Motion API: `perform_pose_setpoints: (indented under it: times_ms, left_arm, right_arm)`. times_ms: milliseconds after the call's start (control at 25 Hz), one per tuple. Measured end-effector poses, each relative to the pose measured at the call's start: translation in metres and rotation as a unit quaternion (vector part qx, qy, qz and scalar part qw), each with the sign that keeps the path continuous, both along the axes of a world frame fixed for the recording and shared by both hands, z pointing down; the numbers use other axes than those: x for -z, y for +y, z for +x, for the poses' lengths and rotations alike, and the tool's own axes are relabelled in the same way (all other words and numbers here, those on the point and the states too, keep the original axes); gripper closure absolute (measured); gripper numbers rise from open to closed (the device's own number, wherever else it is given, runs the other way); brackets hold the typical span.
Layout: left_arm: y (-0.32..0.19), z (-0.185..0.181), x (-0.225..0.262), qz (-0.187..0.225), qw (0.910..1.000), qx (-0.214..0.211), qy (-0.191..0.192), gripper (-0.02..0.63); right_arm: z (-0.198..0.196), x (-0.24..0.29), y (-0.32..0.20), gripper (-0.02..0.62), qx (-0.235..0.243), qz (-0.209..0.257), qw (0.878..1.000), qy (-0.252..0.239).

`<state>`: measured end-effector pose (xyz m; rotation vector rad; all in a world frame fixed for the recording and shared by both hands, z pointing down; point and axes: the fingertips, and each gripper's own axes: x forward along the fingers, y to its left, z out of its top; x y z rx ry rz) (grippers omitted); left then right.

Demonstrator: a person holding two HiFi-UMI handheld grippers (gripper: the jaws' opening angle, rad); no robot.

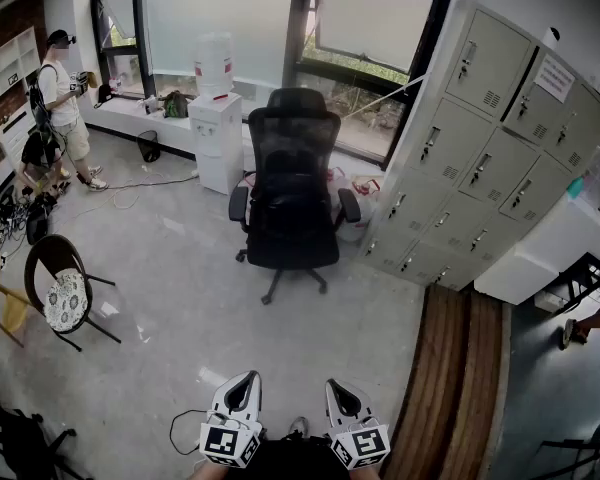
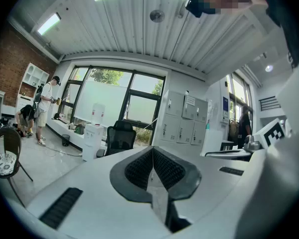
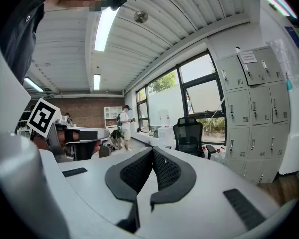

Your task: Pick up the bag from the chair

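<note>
A black office chair (image 1: 290, 183) stands mid-room in front of the window; I make out no bag on its dark seat. At the left is a small round-backed chair (image 1: 50, 258) carrying a white patterned item (image 1: 66, 299), cushion or bag, I cannot tell which. The left gripper view also shows that item (image 2: 1, 163). My left gripper (image 1: 246, 378) and right gripper (image 1: 338, 383) are low at the bottom edge, side by side, far from both chairs. In the gripper views the left gripper (image 2: 152, 152) and the right gripper (image 3: 152, 151) are shut, pads touching, with nothing between them.
Grey lockers (image 1: 480, 138) line the right wall beside a white counter (image 1: 545, 253). A water dispenser (image 1: 217, 118) stands left of the office chair. A person (image 1: 62, 93) stands far left among bags and cables. A wooden floor strip (image 1: 460, 388) runs along the right.
</note>
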<state>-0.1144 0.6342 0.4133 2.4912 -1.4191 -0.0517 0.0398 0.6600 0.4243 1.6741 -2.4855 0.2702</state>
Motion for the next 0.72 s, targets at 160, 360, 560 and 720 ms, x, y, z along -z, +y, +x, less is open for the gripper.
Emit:
perform_pose_setpoints:
  times_ms: [160, 360, 560, 720]
  left_arm:
    - [-0.002, 0.0, -0.001, -0.002, 1.0, 0.001, 0.002, 0.603]
    - [-0.004, 0.004, -0.003, -0.004, 1.0, 0.0, 0.002, 0.603]
    - [-0.006, 0.011, -0.004, -0.008, 1.0, 0.001, -0.001, 0.603]
    - [-0.007, 0.019, -0.006, -0.009, 0.9999, 0.005, -0.002, 0.603]
  right_arm:
    - [-0.001, -0.001, -0.001, 0.595, 0.001, -0.001, 1.0, 0.0]
    - [0.002, -0.003, -0.002, 0.595, 0.006, -0.002, 1.0, 0.003]
    - [0.01, 0.0, -0.006, 0.595, -0.002, 0.007, 1.0, -0.006]
    - [0.017, -0.004, -0.007, 0.595, 0.003, 0.007, 1.0, -0.004]
